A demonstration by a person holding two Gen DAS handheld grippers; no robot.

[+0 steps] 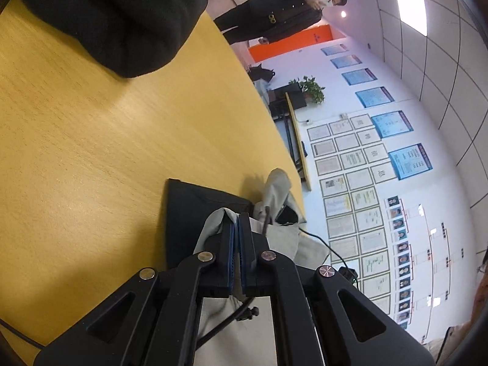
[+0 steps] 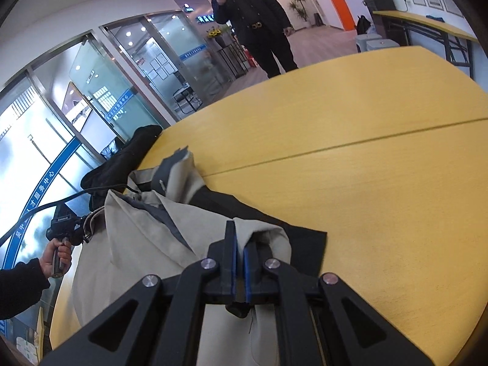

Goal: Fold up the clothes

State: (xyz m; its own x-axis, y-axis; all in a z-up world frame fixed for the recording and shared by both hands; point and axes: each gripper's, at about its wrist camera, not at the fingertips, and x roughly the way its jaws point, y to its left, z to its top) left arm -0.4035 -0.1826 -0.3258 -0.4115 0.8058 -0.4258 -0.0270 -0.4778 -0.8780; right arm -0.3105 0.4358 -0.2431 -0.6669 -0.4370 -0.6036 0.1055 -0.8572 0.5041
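Two black two-finger grippers with blue pads, one beige fabric garment with a grey lining, two black cloth items and one yellow wood-grain table appear. The left gripper (image 1: 237, 222) has its jaws nearly together, pinching a fold of the beige garment (image 1: 213, 222) between the blue pads (image 1: 232, 244). The right gripper (image 2: 239, 238) is likewise almost closed, clamping another fold of the same beige garment (image 2: 137, 244), which lies bunched at the table's near-left part on a flat black cloth (image 2: 305, 241). A second, bulkier black garment (image 1: 116, 18) rests at the far part of the table (image 1: 91, 152) in the left wrist view, well apart from the gripped piece. In the right wrist view, wide bare tabletop (image 2: 366, 183), crossed by one seam line, extends ahead and to the right as far as the curved far edge. One hand (image 2: 56, 257) in a dark sleeve grips the left tool's handle at lower left. One bystander dressed in black (image 2: 253, 15) stands beyond the table.
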